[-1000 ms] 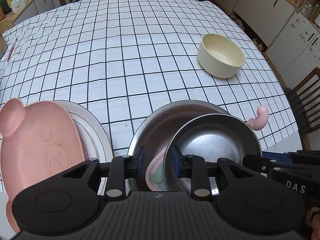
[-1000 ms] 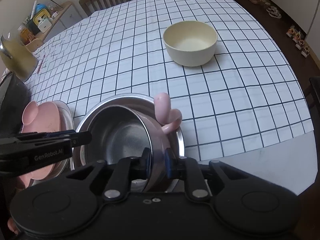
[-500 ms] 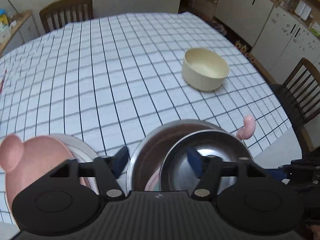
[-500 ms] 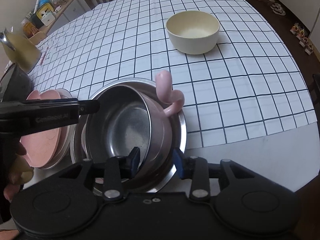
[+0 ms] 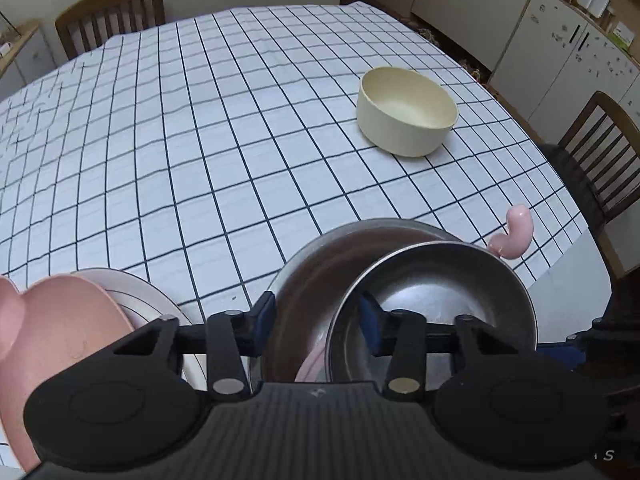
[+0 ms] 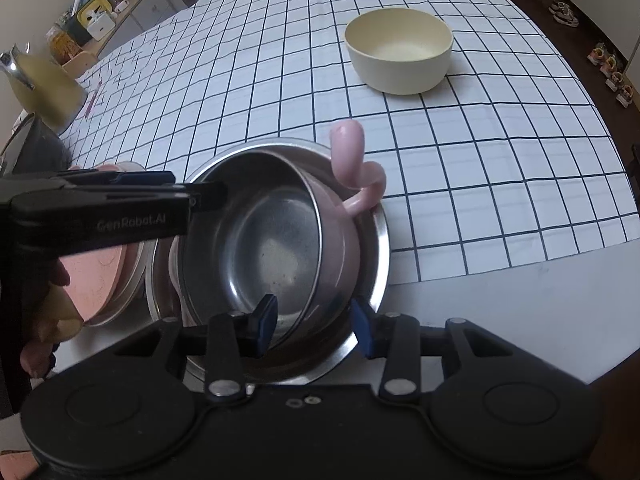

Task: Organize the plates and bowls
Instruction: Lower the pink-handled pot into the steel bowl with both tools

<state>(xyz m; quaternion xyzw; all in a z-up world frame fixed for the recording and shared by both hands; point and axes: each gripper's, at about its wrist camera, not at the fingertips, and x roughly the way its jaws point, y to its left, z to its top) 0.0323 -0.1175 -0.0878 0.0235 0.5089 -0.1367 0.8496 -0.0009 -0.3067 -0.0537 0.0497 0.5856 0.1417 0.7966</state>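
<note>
A small steel bowl (image 6: 272, 252) lies tilted inside a pink bowl (image 6: 340, 248) with a curly handle (image 6: 352, 160), and both sit in a large steel bowl (image 6: 380, 248). My right gripper (image 6: 314, 324) is open astride their near rims, one finger inside the small bowl. My left gripper (image 5: 316, 320) is closing. One finger is outside the large steel bowl (image 5: 312, 272), the other inside the small one (image 5: 440, 292), pads not pressing. A pink bear plate (image 5: 60, 320) rests on a white plate (image 5: 132, 288) to the left. A cream bowl (image 5: 406, 120) stands alone further back.
The stack sits near the table's front edge (image 6: 520, 280), where the checked cloth ends. Wooden chairs (image 5: 112, 12) stand at the far side and at the right (image 5: 600, 140). A sideboard with clutter (image 6: 92, 16) is at the far left. A hand (image 6: 44, 320) holds the left gripper.
Both grippers let go of the small steel bowl's rim, which they pinched a second ago. The left jaws spread wide, then narrowed partly. The small bowl stays in the stack.
</note>
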